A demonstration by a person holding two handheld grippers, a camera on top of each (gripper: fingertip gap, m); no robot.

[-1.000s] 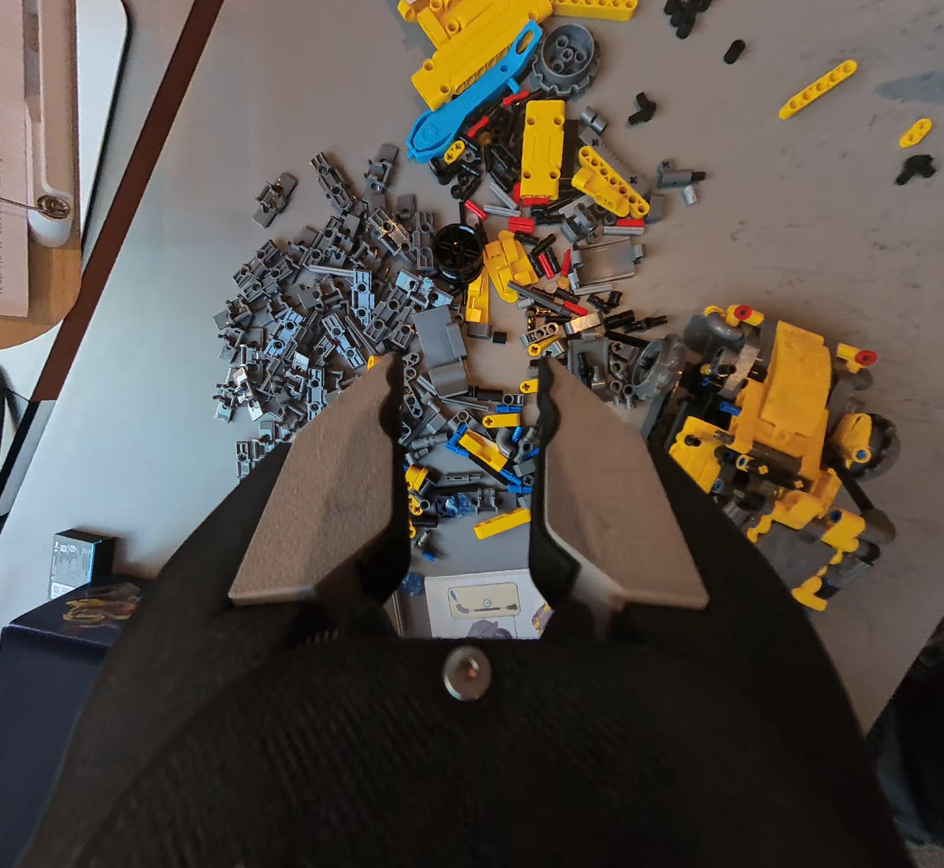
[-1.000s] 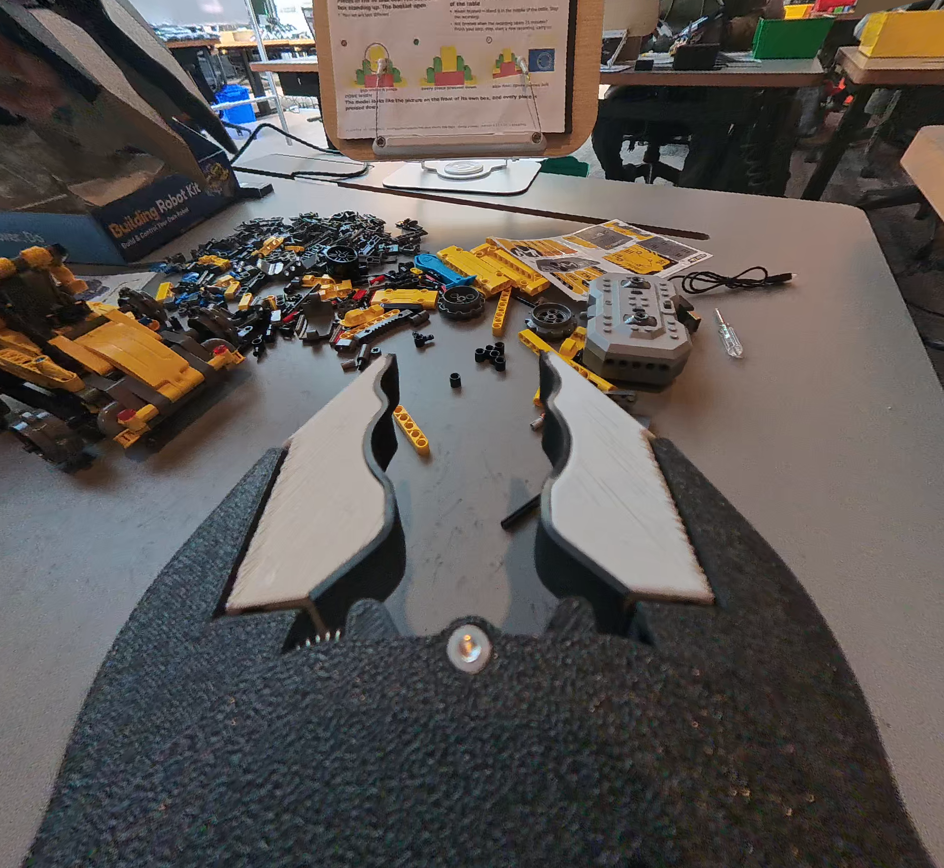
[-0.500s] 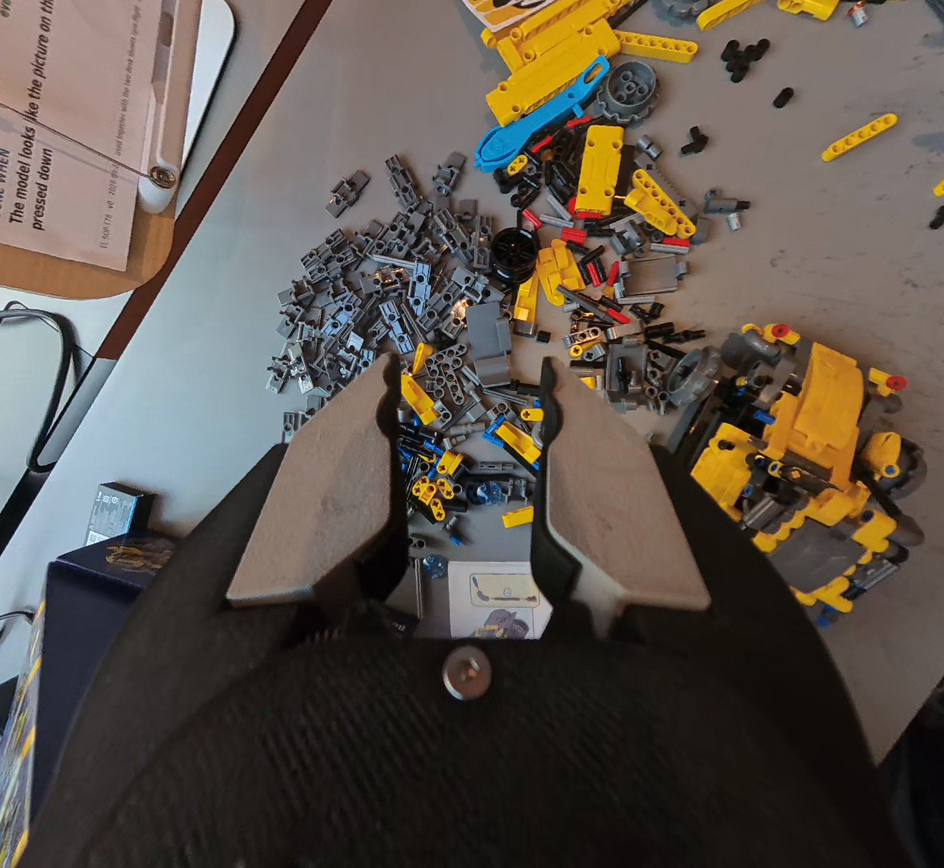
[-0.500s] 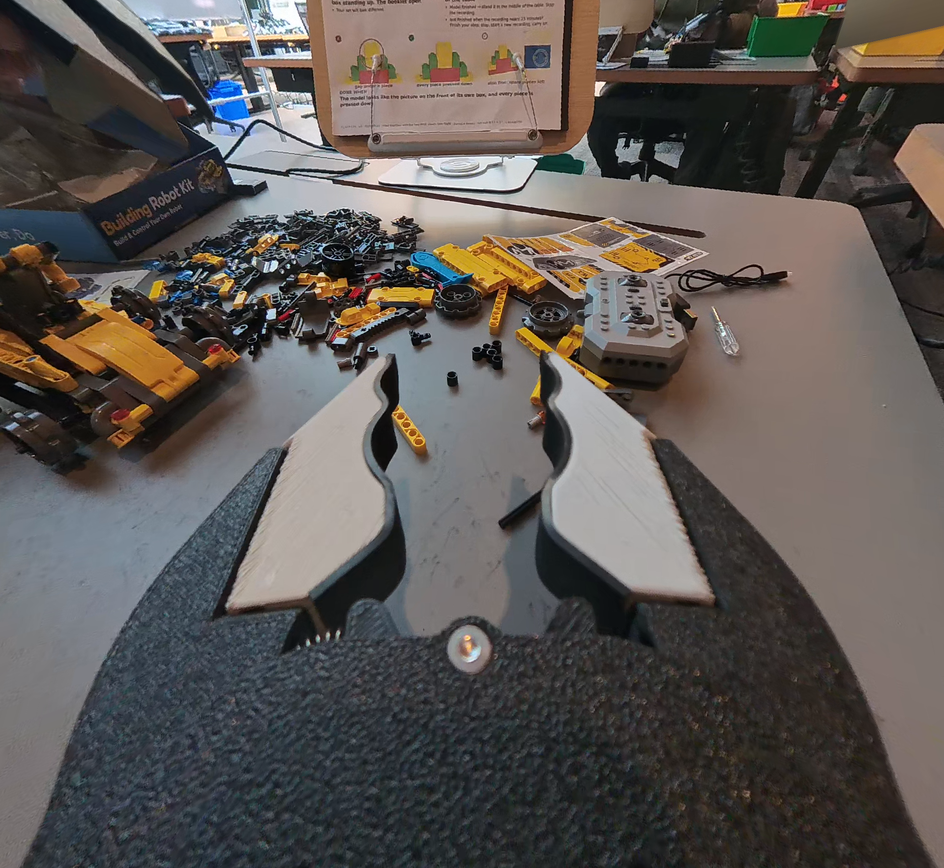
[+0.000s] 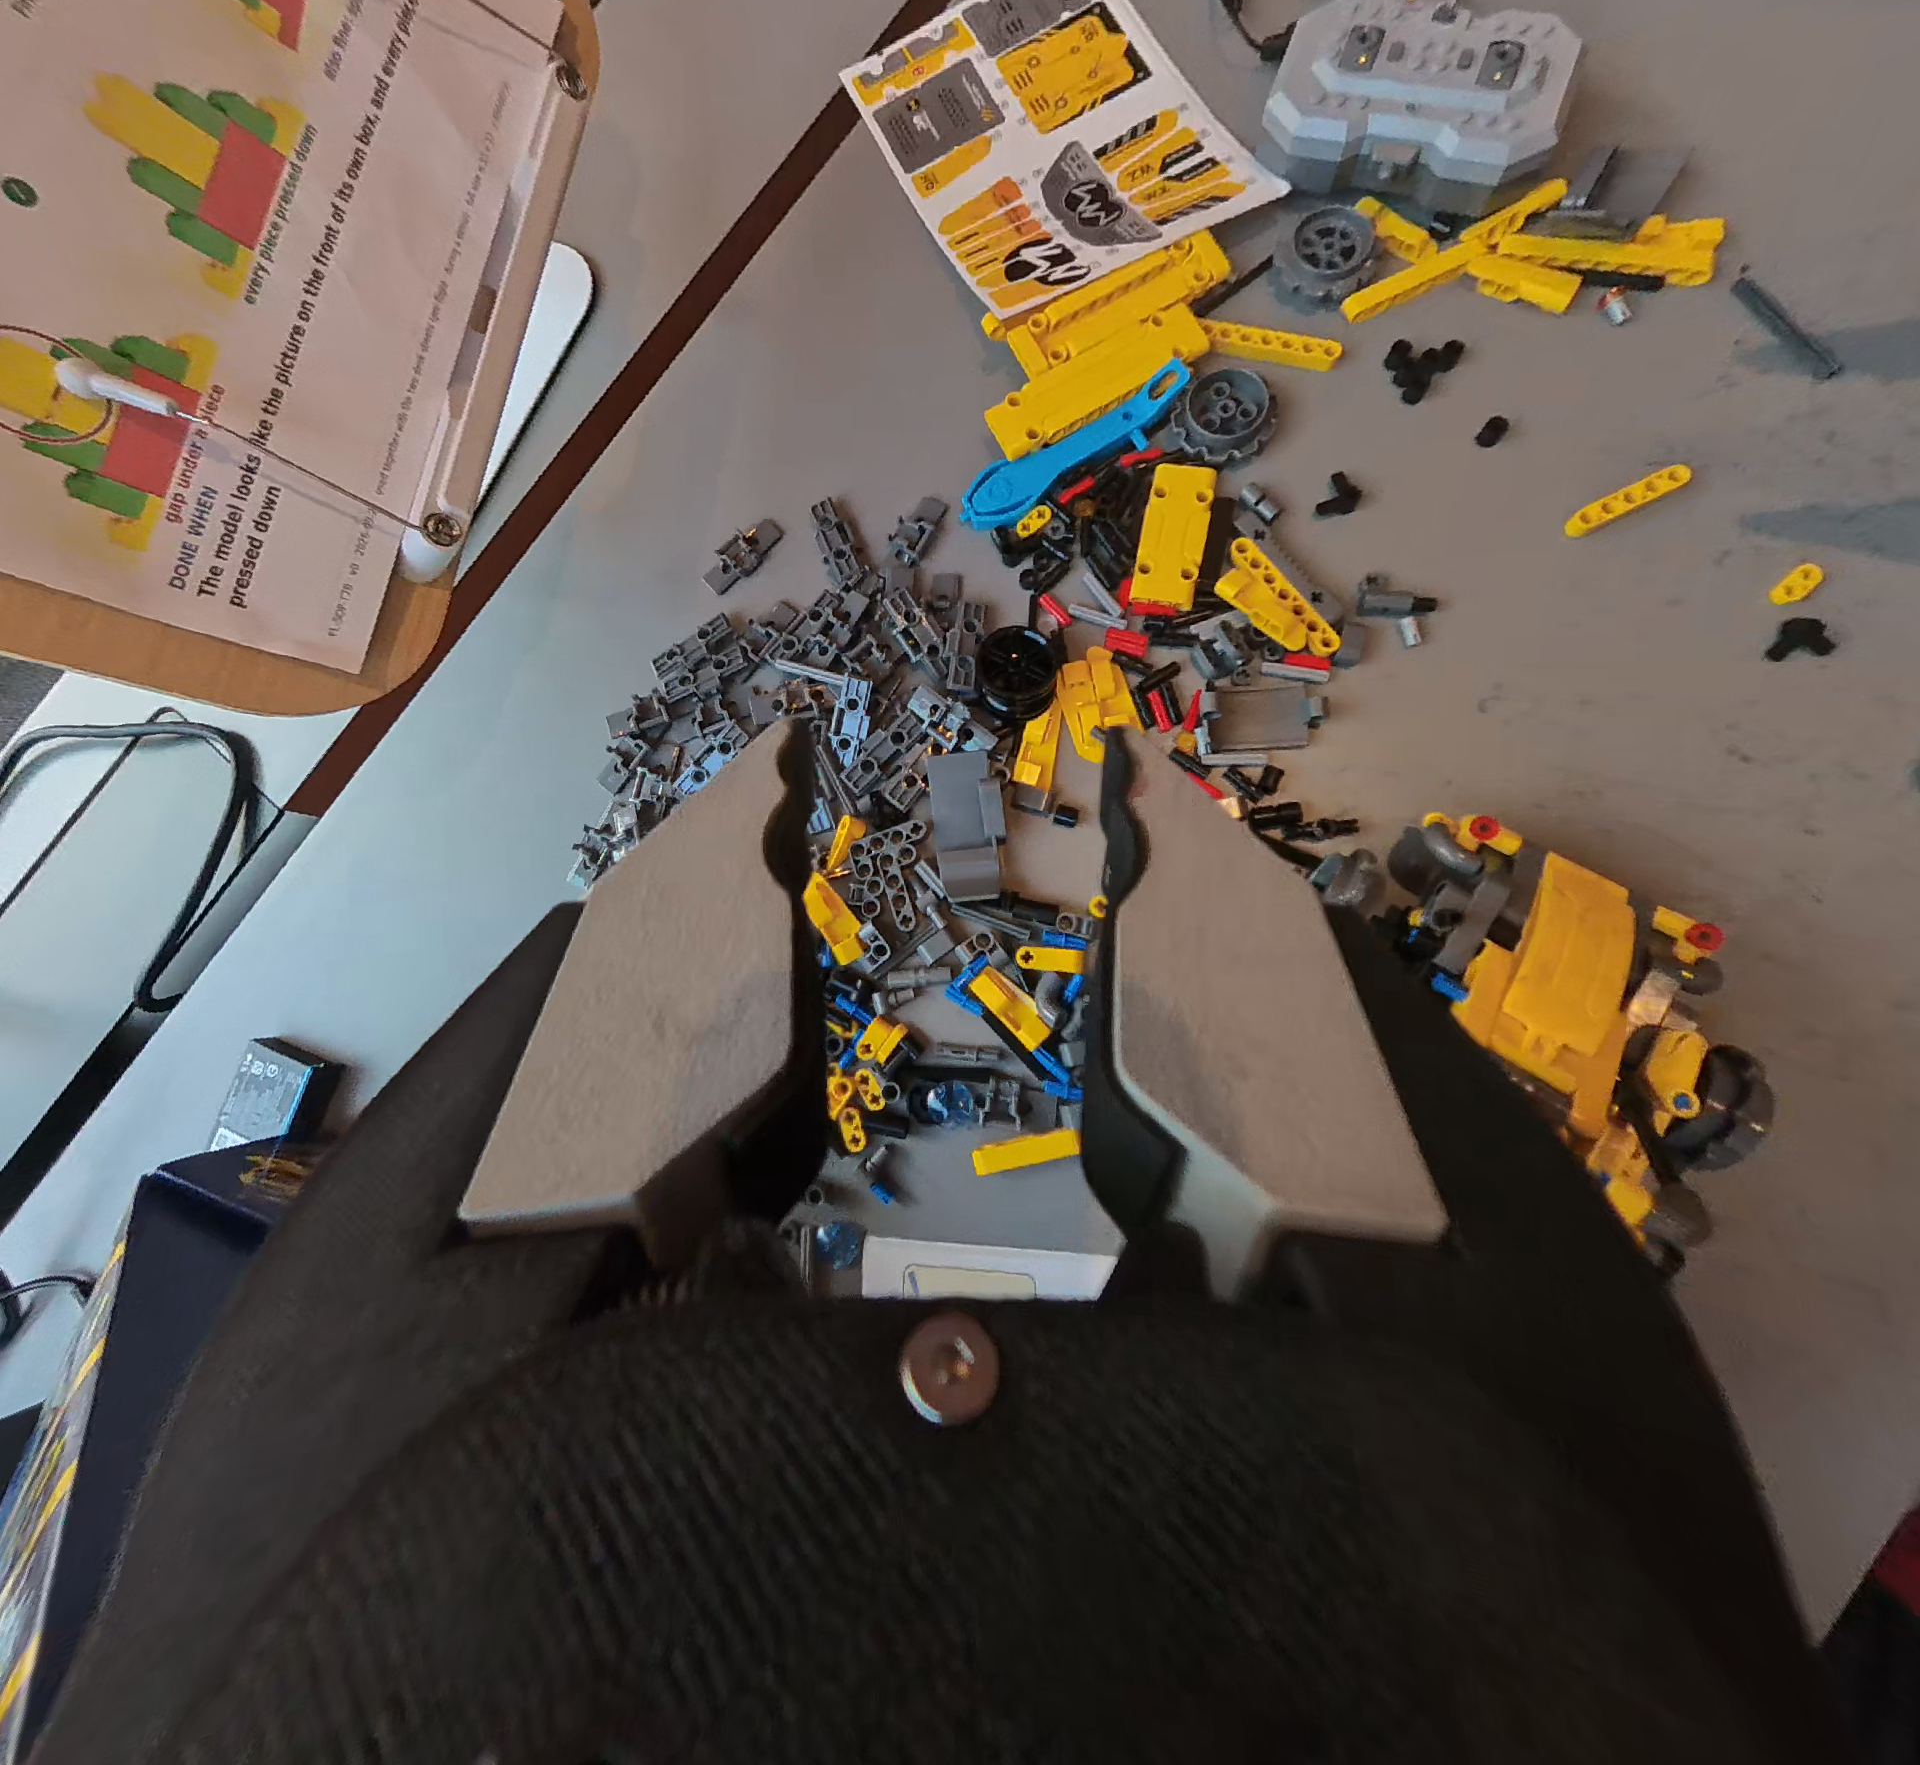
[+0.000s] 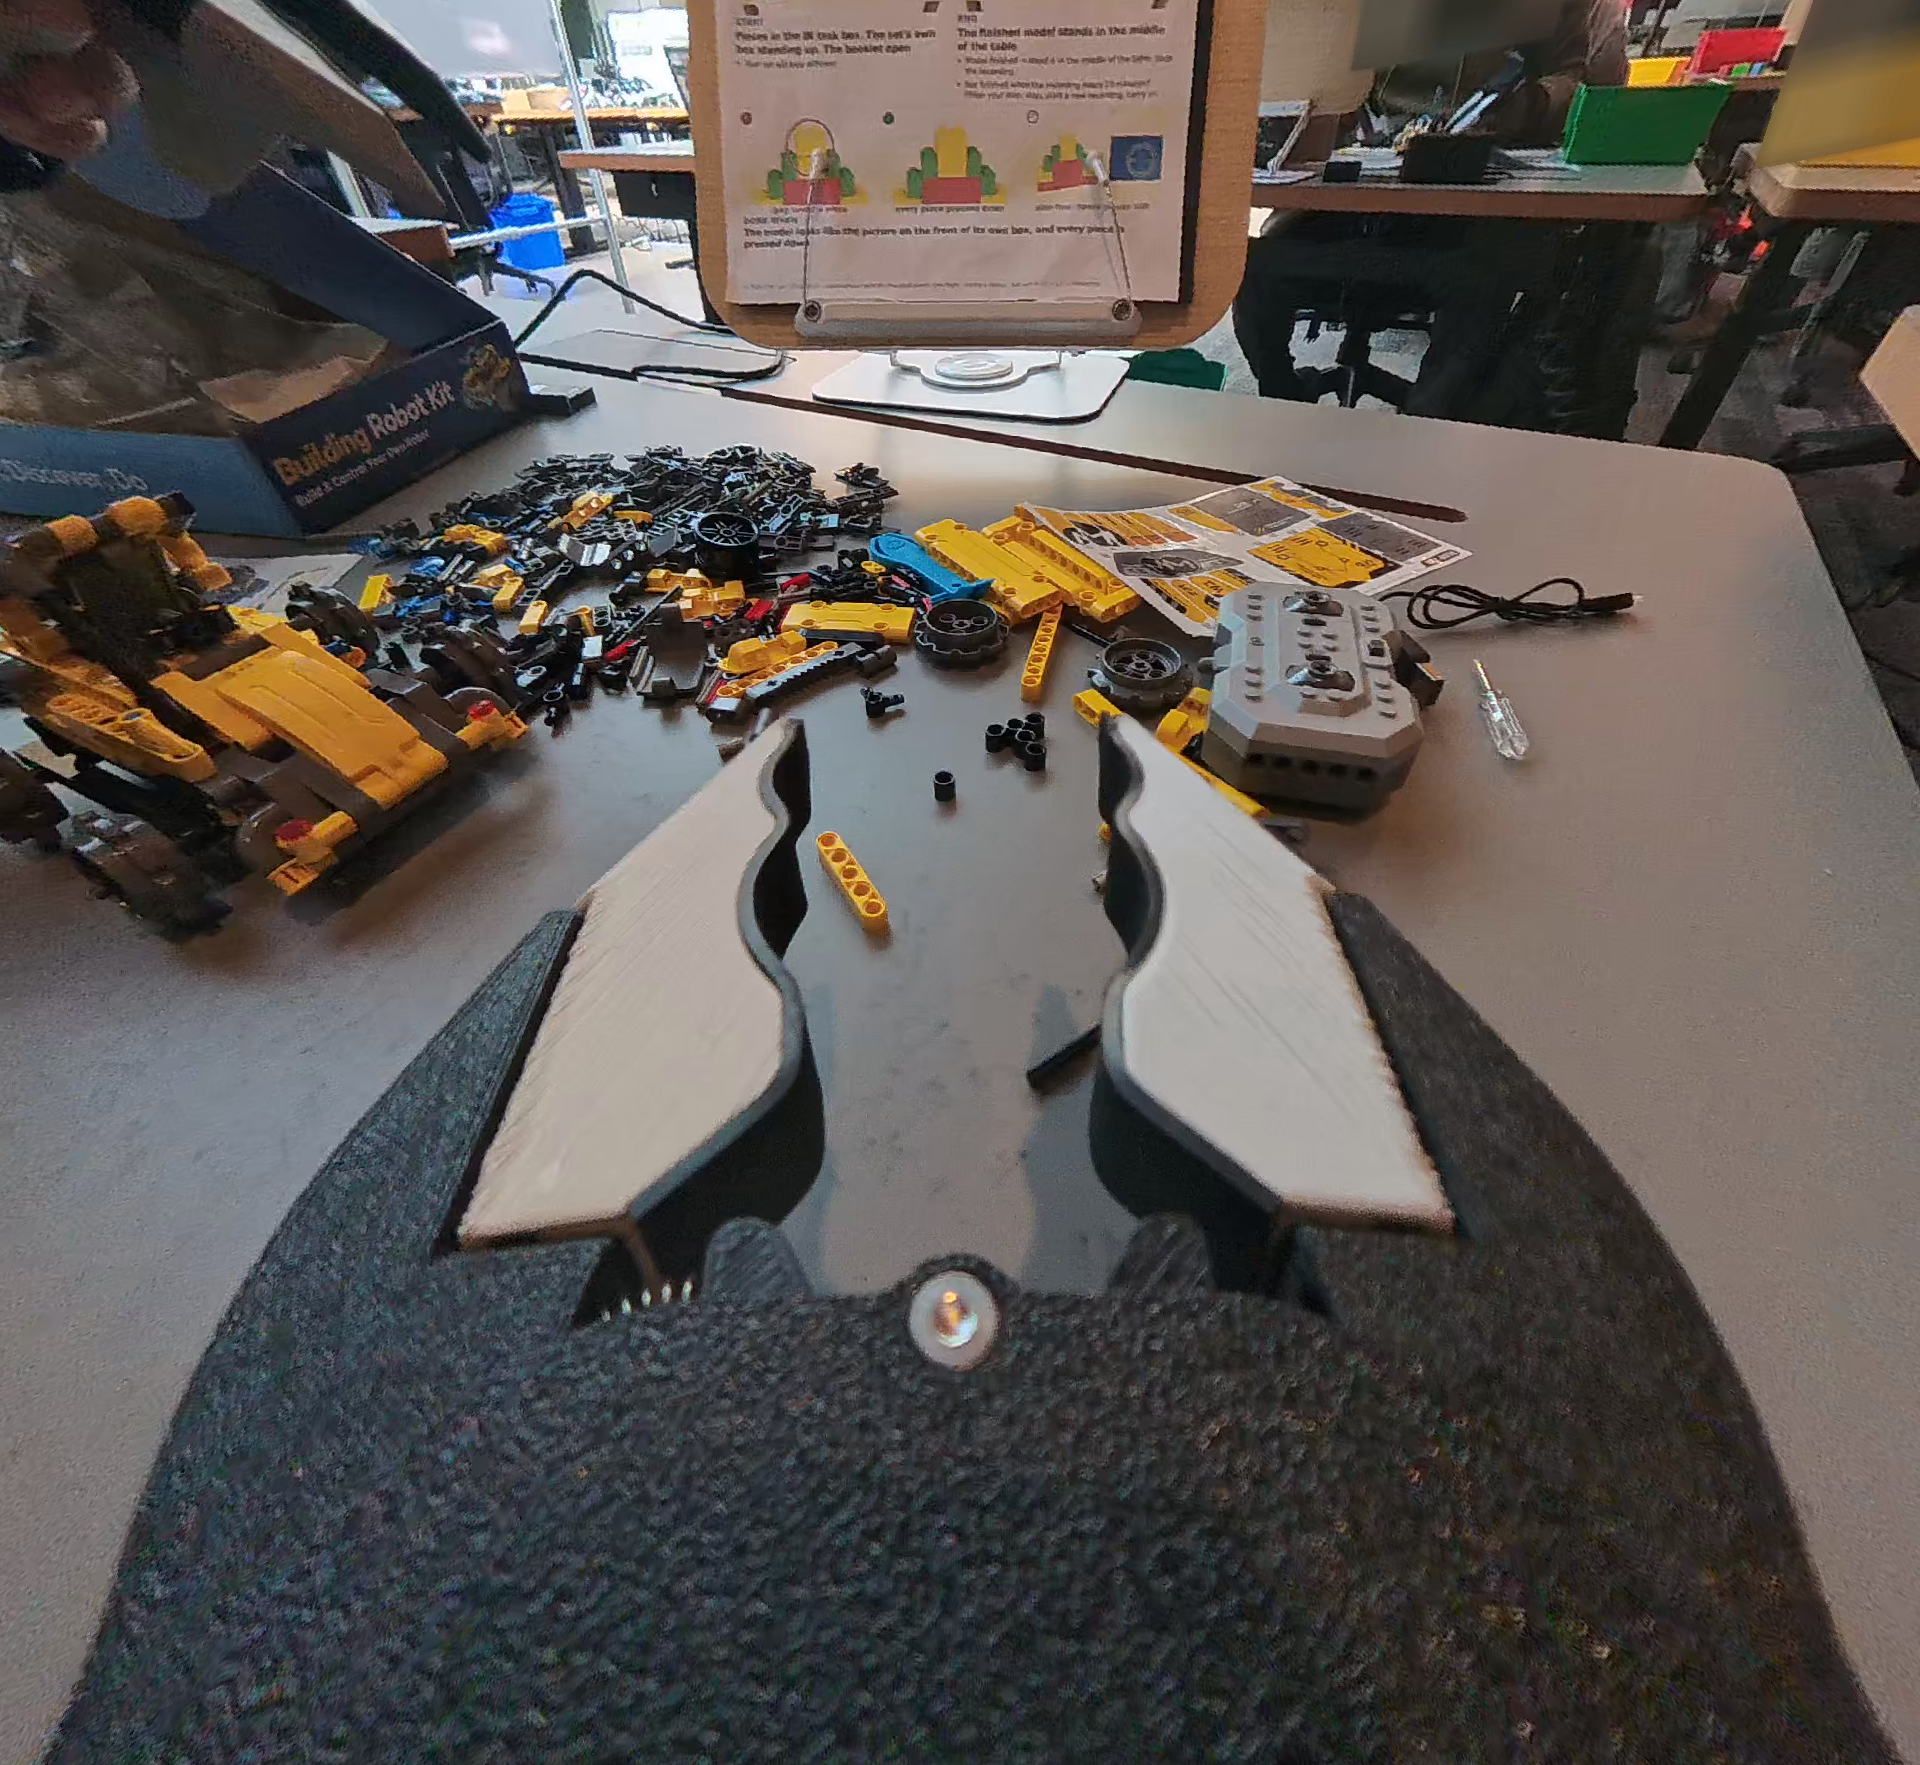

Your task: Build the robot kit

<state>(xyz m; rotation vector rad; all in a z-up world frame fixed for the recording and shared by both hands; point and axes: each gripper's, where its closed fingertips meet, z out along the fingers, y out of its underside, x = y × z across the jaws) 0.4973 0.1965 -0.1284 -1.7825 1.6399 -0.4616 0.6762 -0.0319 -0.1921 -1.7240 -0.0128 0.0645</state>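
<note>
— Grippers both empty? I stand behind you and see little.

— Yes. The left gripper [image 5: 951, 770] hangs over the loose parts [image 5: 966, 967], its jaws spread, nothing between them. Under its gap lie small grey, blue and yellow pieces. The grey pile [image 5: 790, 676] is just to its left side, the yellow model [image 5: 1548, 998] to its right.

— And the right one?

— The right gripper [image 6: 951, 749] is low over the table [image 6: 1662, 988], also spread wide and holding nothing. A yellow beam [image 6: 852, 882] lies between its fingers, nearer the left finger, with its long axis slanting away to the left. A black pin [image 6: 1062, 1056] lies close to the right finger. The grey block [image 6: 1314, 687] sits just beyond the right fingertip.

— What can you not see?

— The left gripper body hides a white card [image 5: 987, 1274] almost fully. The model is cut off at the left edge in the right view. The box [image 6: 260, 427] is only partly in view, and most small black parts are too tiny to tell apart.
</note>
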